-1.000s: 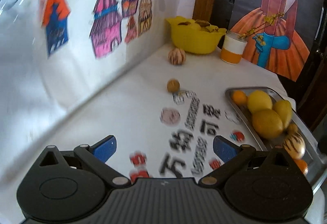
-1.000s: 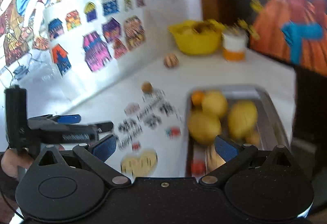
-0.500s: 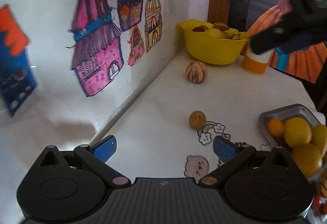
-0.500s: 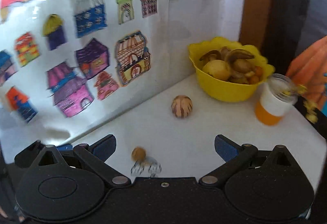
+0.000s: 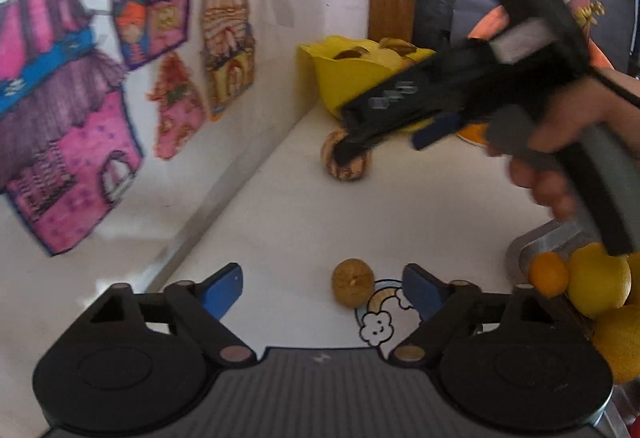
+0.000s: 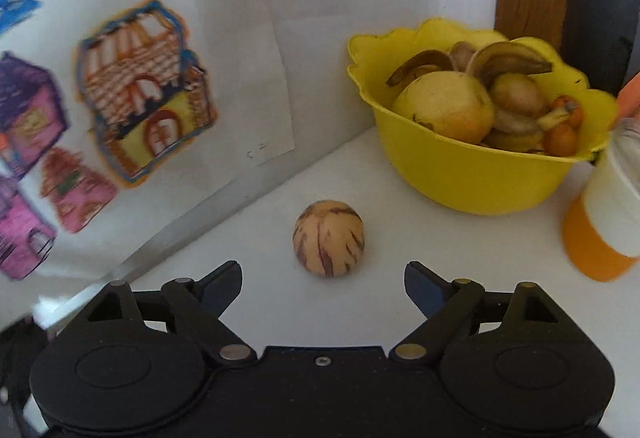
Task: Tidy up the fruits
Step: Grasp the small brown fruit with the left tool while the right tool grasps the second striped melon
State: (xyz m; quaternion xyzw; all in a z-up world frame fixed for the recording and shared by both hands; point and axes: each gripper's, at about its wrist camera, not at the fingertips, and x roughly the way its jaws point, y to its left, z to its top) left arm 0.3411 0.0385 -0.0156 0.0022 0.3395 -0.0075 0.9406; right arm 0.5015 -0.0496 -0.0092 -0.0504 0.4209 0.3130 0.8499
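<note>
Both claws stand wide apart, gripping nothing. The right claw [image 6: 323, 284] hangs just short of one striped fruit [image 6: 328, 237] on the white bench [image 6: 440, 258], near the wall edge, with bare room around it. The left claw [image 5: 322, 290] frames one small brown fruit [image 5: 353, 281]. One yellow bowl [image 6: 472, 174] stands behind; a metal tray [image 5: 548, 238] lies right.

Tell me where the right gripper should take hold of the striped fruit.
Grip the striped fruit across its widest middle, coming in low from the near side. It is round, sits free on the table, and lies centred ahead of the open right gripper.
</note>
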